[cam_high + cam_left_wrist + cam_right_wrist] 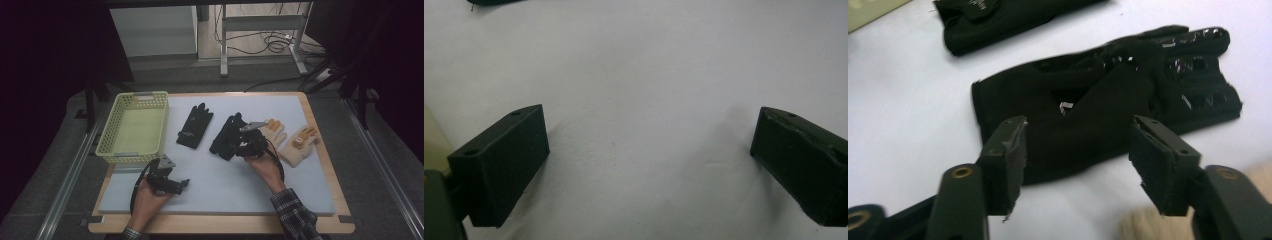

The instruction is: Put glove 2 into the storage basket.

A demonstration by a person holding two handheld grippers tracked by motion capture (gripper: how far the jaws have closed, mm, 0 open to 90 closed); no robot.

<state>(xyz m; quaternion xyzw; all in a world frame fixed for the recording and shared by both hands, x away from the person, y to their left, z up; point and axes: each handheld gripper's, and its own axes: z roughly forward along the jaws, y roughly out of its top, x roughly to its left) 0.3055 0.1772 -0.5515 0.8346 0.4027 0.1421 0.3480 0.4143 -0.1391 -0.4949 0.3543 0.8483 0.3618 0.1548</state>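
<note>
Beside one yellow basket (132, 127), grey matting (215, 185) carries two black gloves (195, 126) and two cream gloves (299, 145), while both the left gripper (181, 184) and right gripper (239, 145) gape wide, holding nothing.

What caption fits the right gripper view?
Open right gripper poised over a black glove on the white mat.

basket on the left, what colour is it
The basket is pale yellow-green with a perforated wall, clearest in the high view.
</note>
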